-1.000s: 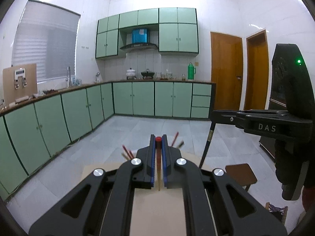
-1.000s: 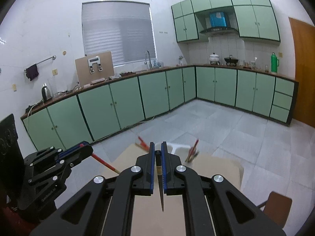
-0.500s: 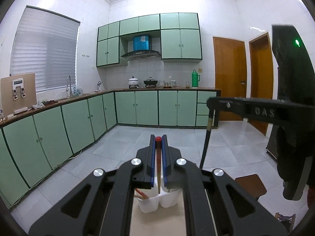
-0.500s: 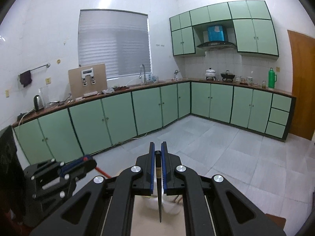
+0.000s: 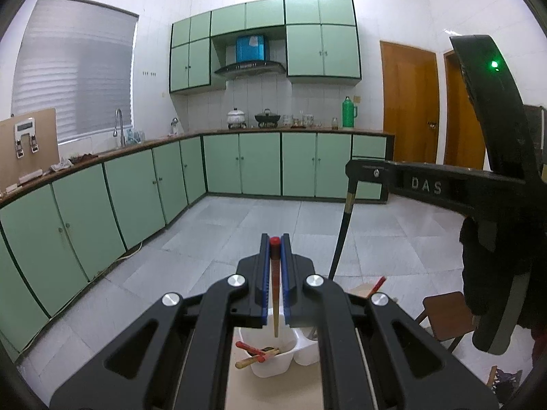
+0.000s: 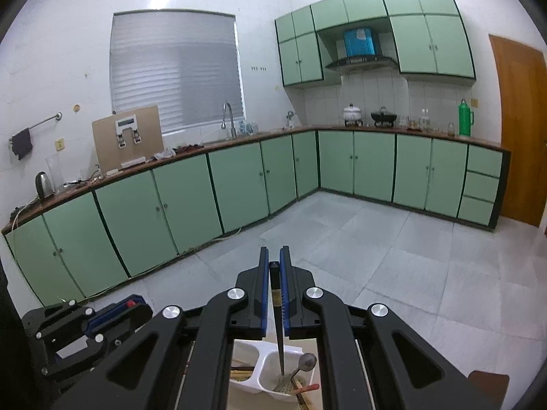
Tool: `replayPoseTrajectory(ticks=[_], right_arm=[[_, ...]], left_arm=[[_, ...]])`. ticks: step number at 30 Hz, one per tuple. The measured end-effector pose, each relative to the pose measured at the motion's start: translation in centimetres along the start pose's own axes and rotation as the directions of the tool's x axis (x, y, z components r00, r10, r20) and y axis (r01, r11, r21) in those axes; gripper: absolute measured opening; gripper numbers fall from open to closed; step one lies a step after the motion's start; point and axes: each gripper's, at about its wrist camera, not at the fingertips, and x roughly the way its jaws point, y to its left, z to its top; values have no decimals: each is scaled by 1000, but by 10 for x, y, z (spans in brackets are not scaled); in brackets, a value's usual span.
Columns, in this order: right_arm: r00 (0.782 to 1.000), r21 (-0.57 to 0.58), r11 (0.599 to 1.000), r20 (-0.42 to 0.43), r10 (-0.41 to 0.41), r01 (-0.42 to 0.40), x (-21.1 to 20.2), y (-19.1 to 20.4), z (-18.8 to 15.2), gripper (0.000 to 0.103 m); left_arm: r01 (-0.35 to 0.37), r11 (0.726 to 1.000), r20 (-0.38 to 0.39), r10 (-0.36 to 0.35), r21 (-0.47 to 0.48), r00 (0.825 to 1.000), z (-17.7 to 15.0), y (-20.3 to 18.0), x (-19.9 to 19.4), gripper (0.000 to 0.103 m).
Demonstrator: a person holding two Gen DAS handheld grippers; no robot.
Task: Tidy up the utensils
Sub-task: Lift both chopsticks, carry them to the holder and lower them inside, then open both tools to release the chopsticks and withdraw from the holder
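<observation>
My left gripper [image 5: 274, 244] is shut on a red-capped wooden chopstick [image 5: 274, 294] that hangs point-down over the left cup of a white two-cup holder [image 5: 270, 362], where red-tipped chopsticks [image 5: 254, 352] lie. My right gripper [image 6: 274, 256] is shut on a black chopstick [image 6: 278, 328] hanging point-down into the right cup [image 6: 273, 372], which holds a metal spoon [image 6: 306, 362]. The right gripper also shows in the left wrist view [image 5: 362, 174], with the black chopstick [image 5: 342, 235] below it. The left gripper shows at lower left of the right wrist view [image 6: 131, 307].
The holder stands on a beige tabletop [image 5: 273, 393]. A loose red-tipped chopstick [image 5: 376, 285] lies at the table's far right. A brown stool [image 5: 444, 314] stands right of the table. Green cabinets [image 5: 136, 188] and a grey tiled floor lie beyond.
Both grippers have tilted down over the white holder, which shows more fully now. Each still holds its chopstick.
</observation>
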Motion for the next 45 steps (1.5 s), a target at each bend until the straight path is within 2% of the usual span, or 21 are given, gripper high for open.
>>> replayPoseTrajectory(ticks=[13, 22, 33, 38, 40, 41, 45], right_arm=[[995, 17, 1000, -101, 10, -8, 33, -8, -45, 6], [990, 21, 1000, -138, 3, 0, 37, -10, -61, 6], [993, 40, 999, -114, -10, 15, 19, -13, -65, 8], [996, 64, 998, -83, -16, 22, 0, -22, -62, 20], [997, 80, 996, -70, -22, 28, -11, -25, -62, 29], [998, 84, 996, -65, -27, 32, -15, -27, -61, 37], [998, 98, 994, -43, -43, 47, -38, -31, -66, 51]], left_arm=[[-9, 1000, -109, 7, -16, 994, -28, 18, 54, 5], [-10, 1000, -143, 7, -21, 990, -40, 20, 59, 5], [-16, 1000, -152, 12, -21, 988, -44, 21, 55, 6], [-21, 999, -135, 17, -33, 991, -43, 18, 43, 10], [-24, 999, -123, 19, -43, 992, -43, 17, 34, 24], [-26, 999, -118, 20, -46, 993, -43, 17, 30, 26], [-30, 998, -100, 24, -60, 995, -44, 16, 10, 38]])
